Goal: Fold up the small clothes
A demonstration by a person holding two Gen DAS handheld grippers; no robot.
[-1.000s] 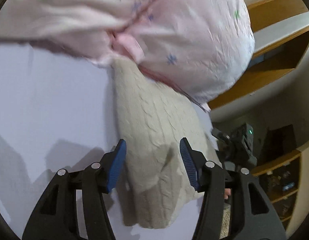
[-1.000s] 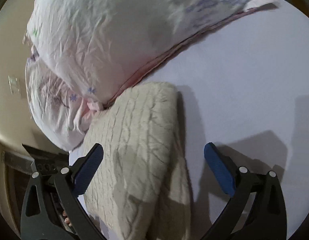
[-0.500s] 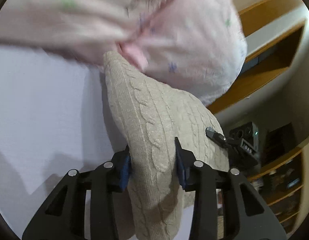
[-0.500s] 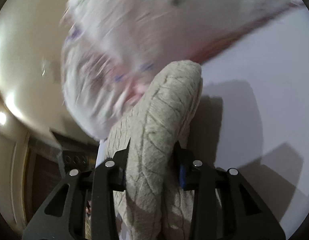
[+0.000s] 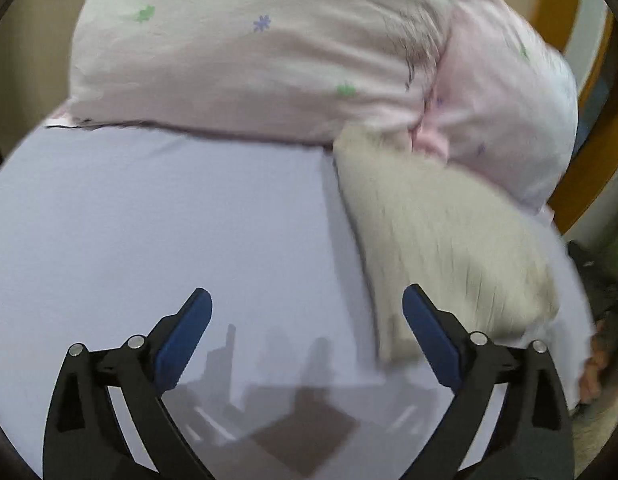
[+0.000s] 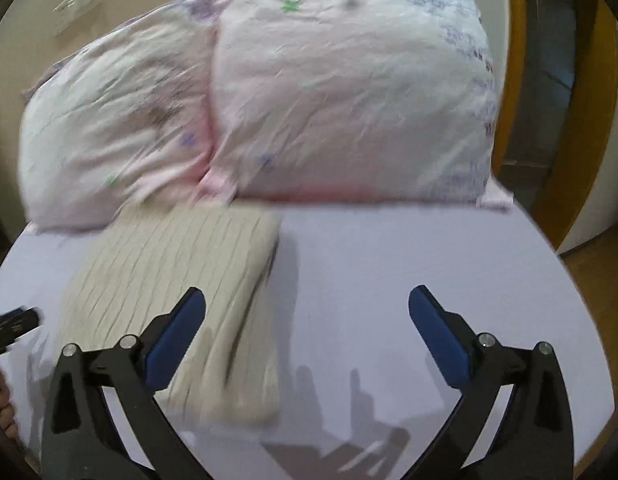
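Observation:
A folded beige cable-knit sweater [image 5: 437,240] lies on the lavender bed sheet [image 5: 169,220], its far edge against the pink pillows. In the right wrist view the sweater [image 6: 177,292] lies at the left. My left gripper [image 5: 307,344] is open and empty, above bare sheet to the left of the sweater. My right gripper [image 6: 307,340] is open and empty, its left finger [image 6: 173,340] over the sweater's near part.
Two pink flowered pillows [image 5: 269,52] [image 6: 349,100] lie at the far edge of the bed. A wooden frame [image 6: 521,60] stands at the right behind them. The other gripper's tip [image 6: 9,324] shows at the left edge.
Half a second ago both grippers were shut on the sweater and held it up. Now both are open and drawn back, and the sweater lies flat on the sheet.

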